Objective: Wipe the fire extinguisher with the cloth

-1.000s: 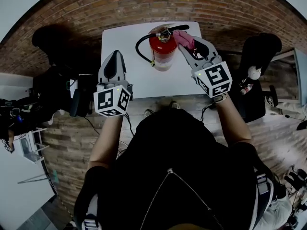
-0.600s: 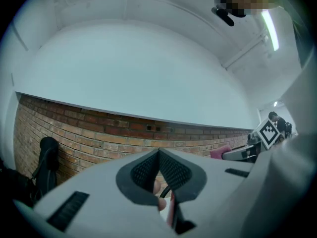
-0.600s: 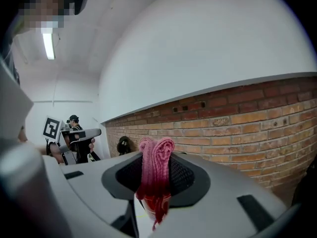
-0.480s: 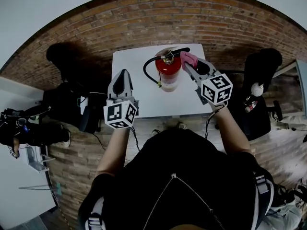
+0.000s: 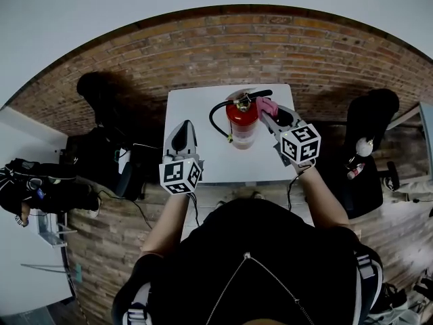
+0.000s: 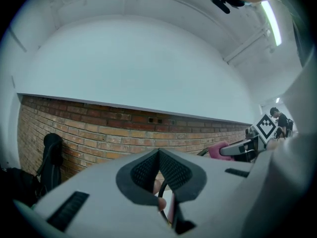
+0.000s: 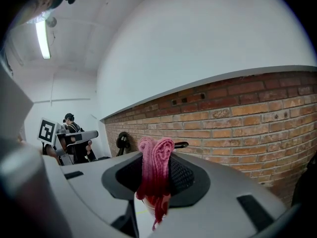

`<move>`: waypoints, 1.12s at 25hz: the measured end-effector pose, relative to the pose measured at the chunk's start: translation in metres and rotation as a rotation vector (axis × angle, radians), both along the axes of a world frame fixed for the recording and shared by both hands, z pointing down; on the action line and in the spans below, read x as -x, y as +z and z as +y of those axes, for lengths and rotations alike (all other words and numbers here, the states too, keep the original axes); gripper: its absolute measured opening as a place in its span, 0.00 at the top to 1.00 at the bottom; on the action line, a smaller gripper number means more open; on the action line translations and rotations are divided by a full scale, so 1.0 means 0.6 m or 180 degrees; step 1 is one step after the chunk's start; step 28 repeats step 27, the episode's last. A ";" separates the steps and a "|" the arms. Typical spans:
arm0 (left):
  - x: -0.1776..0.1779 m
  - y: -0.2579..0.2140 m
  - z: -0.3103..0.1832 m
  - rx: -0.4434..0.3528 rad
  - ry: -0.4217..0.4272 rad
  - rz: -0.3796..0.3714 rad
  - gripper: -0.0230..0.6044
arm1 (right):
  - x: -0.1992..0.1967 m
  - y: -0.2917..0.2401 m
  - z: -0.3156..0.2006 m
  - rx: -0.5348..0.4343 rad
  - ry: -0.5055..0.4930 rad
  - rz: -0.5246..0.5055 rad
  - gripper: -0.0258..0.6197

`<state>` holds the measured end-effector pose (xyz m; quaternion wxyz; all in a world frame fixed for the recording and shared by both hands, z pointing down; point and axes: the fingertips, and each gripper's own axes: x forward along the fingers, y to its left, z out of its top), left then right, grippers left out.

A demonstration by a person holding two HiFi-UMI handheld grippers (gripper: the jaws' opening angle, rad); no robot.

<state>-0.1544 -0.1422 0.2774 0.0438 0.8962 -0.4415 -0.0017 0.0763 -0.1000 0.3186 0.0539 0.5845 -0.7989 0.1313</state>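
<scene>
The left gripper (image 5: 183, 128) hovers over the near left part of the white table (image 5: 216, 158), its jaws pressed together on nothing; farther and to the right, the right gripper (image 5: 270, 115) pinches a pink cloth (image 7: 155, 168); the cloth sits just beside the top of the red extinguisher (image 5: 242, 119), contact unclear; the extinguisher stands upright at the table's far middle, its black hose (image 5: 214, 117) looping left; beyond runs a brick wall (image 5: 203, 53).
</scene>
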 end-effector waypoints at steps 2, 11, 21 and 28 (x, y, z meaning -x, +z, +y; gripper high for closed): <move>0.001 0.008 -0.001 0.0015 -0.0013 -0.0036 0.95 | 0.004 0.003 -0.001 0.0000 -0.0023 0.0008 0.76; -0.001 0.020 0.003 0.0069 -0.0008 -0.0050 0.95 | 0.020 0.011 0.001 0.0024 -0.0109 0.0001 0.76; -0.004 0.027 0.007 0.0118 0.0016 -0.0022 0.95 | 0.015 0.016 0.003 0.0059 -0.0060 -0.0028 0.76; -0.009 0.031 0.008 0.0132 0.0044 -0.0024 0.95 | 0.018 0.017 0.001 0.0057 -0.0087 -0.0021 0.76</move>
